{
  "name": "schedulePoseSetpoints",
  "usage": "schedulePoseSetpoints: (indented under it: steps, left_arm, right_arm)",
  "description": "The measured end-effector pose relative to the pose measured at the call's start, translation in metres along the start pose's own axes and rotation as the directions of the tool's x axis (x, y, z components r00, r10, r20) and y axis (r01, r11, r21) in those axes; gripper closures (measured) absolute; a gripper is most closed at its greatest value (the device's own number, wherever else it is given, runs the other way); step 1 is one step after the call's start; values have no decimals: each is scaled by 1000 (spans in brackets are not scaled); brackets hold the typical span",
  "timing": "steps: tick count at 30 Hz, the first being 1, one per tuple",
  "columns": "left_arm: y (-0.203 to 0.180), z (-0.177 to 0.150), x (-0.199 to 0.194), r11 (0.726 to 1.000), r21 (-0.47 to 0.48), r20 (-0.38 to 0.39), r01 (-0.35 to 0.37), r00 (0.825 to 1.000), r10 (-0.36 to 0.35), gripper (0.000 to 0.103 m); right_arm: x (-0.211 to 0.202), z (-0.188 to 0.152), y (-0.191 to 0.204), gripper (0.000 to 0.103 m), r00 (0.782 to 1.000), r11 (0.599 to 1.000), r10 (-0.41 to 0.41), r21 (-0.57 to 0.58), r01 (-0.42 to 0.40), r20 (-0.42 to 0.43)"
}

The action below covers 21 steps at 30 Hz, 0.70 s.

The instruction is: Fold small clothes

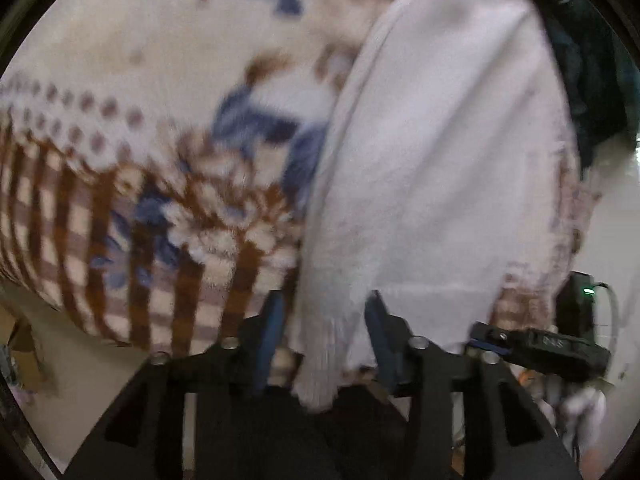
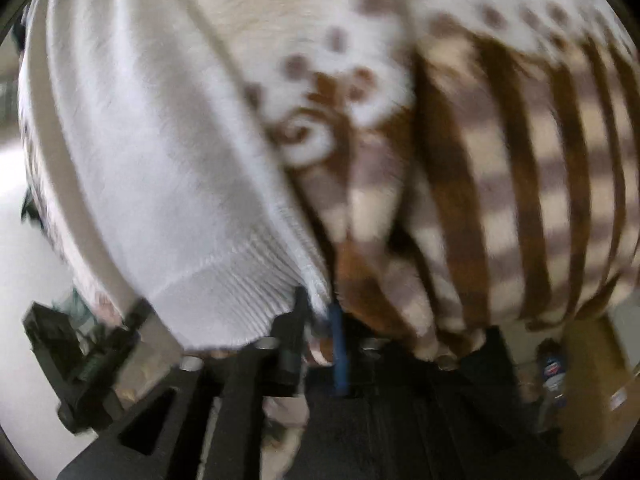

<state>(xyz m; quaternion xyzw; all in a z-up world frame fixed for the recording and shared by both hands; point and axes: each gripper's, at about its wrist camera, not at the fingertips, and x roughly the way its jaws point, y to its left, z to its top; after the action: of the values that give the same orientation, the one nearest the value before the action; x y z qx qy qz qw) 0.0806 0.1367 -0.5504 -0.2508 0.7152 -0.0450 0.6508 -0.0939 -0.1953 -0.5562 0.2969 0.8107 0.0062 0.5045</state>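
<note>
A white knitted garment [image 1: 440, 152] lies on a fleecy blanket [image 1: 140, 120] with brown checks and blue flowers. In the left wrist view a ribbed edge of the garment hangs between my left gripper's [image 1: 326, 316] blue-padded fingers [image 1: 272, 328], which stand apart around it. In the right wrist view the garment [image 2: 160, 160] fills the left side, and my right gripper [image 2: 320, 320] is nearly closed on its ribbed hem corner. The other gripper shows at the side of each view [image 1: 540, 344] [image 2: 80, 360]. Both views are blurred.
The blanket [image 2: 500, 160] covers the surface under the garment and drops over an edge. A dark garment [image 1: 592, 60] lies at the far right. A black device with a green light [image 1: 580, 300], a bottle [image 2: 554, 372] and a cardboard box [image 2: 600, 380] stand below.
</note>
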Motion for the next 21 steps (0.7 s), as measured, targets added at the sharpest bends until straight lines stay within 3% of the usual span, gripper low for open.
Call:
schedulePoseSetpoints:
  steps: [1,2,4,7,9,12,16,17,18,19,21]
  left_arm:
    - [-2,5,-11,1000,2,20,9,1000,-9,62]
    - [-4,13,-24,1000,3,51,23,998,-24,62]
    - [-11,40,-43,999,-4,112,51,992,-51,62]
    - [-29,95,-58,993,10,213,120,970,-120,62]
    - [-47,140,-58,992,39,271,118,955,-125,61]
    - [-68,197,-49,989,65,311,131,939,-145,61]
    - [-93,256,-31,987,114,311,116,939,-146,61]
    - [-99,265,-27,988,124,302,90,945,-124,61]
    - [-101,271,-24,988,134,292,76,950,-112,61]
    - [-105,282,-14,987,141,270,72,957,-108,61]
    - [-108,293,2,988,140,227,67,969,-97,61]
  right_arm:
    - [-6,3,2,61,1000,1000,5,-14,-5,-12]
    - [-18,4,3,56,1000,999,29,-19,-29,-5]
    - [-44,8,2,56,998,998,45,-33,-44,39]
    - [-91,31,5,54,984,996,85,-35,-80,156]
    - [-108,60,11,54,968,990,140,-35,-135,209]
    - [-121,116,35,54,939,988,151,-66,-137,310]
    - [-108,186,69,54,926,970,243,-76,-230,290]
    - [-100,197,79,58,924,961,275,-75,-264,267]
    - [-94,201,87,70,927,964,266,-67,-258,265]
    - [-91,201,91,96,932,971,240,-61,-232,273]
    - [-100,195,99,98,930,992,128,-49,-118,344]
